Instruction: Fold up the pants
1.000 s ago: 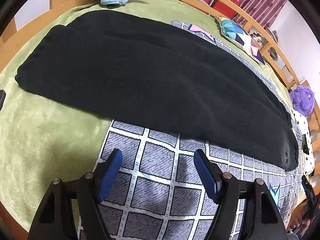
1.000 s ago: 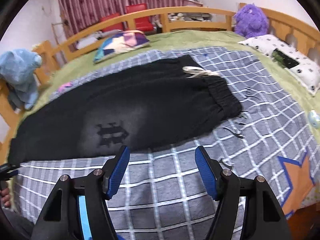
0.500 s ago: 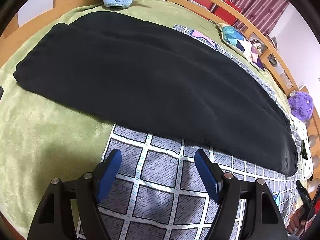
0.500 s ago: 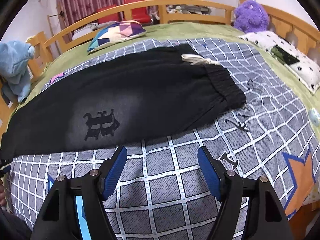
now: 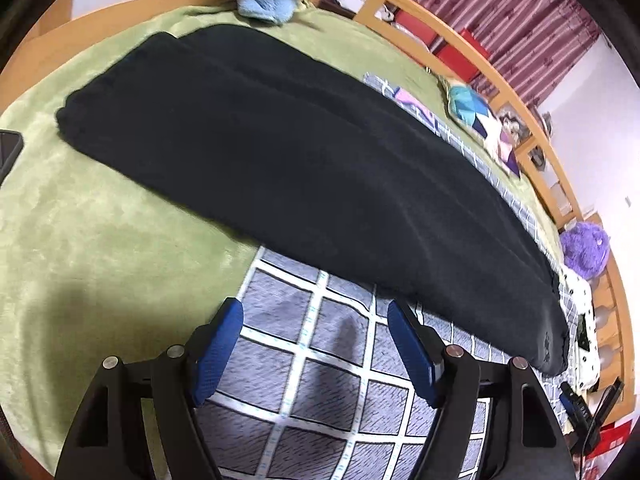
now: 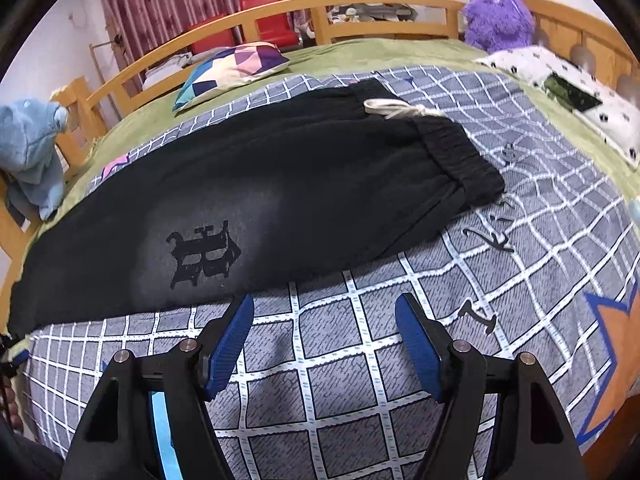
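Black pants [image 5: 304,184] lie flat and long across the bed, running from the upper left of my left view down to the lower right, with one leg stacked on the other. In my right view the same pants [image 6: 280,192] stretch from the left edge to the right of centre, with the elastic waistband [image 6: 460,156] at the right end, a pale drawstring [image 6: 396,109] lying on top near it, and a dark letter print [image 6: 204,254] on a faded grey patch toward the left. They rest partly on a grey checked blanket [image 6: 360,380] and partly on a green plush cover [image 5: 100,240].

My left gripper [image 5: 316,344] hangs over the checked blanket just short of the near edge of the pants, its blue pads spread apart with nothing between them. My right gripper [image 6: 324,340] is the same: pads spread wide over bare blanket and not touching the cloth, its left pad tip close to the near hem.

Beyond the pants I see a blue plush toy [image 6: 28,152] at the left, a patchwork cushion [image 6: 236,66] near the wooden bed rail [image 6: 380,2], a purple plush toy [image 6: 498,18] at the upper right, and a spotted white pillow [image 6: 560,92]
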A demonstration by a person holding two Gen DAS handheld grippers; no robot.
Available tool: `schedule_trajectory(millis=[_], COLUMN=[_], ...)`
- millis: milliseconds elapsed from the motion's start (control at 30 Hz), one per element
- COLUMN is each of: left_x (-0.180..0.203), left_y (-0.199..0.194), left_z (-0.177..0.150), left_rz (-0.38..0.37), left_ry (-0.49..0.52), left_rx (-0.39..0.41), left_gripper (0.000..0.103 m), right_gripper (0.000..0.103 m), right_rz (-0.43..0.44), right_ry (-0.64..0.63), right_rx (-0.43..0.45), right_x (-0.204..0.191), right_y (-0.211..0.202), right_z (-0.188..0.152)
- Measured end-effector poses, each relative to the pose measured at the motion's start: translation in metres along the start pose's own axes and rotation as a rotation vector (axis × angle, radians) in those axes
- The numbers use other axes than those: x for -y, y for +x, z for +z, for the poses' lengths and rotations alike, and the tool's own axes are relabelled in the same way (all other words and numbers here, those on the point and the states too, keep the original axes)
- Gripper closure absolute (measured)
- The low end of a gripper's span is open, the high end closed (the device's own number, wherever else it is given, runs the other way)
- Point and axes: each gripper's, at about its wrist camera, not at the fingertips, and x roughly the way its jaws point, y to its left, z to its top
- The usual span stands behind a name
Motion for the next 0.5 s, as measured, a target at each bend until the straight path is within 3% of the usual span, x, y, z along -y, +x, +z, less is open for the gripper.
schedule_trajectory(millis=[167, 333, 500], left_x=[-0.016, -0.035, -0.031], left_y=[0.006, 0.027, 0.039], left_z=[0.017, 0.031, 0.049], left_rz=[-0.020, -0.071, -0.065], left_ry=[-0.046, -0.168, -0.183], left_rx=[0.034, 0.040, 0.056], left_gripper=[0.031, 0.031, 0.034], right_gripper=[0.031, 0.031, 0.031], right_rz=[0.070, 0.098, 0.158], right_ry=[0.111, 0.217, 0.305], right_rx=[0.031, 0.025, 0.007], right_x=[0.022, 0.040, 0.052], right_y=[-0.002, 0.011, 0.033], right_z=[0.005, 0.018, 0.025])
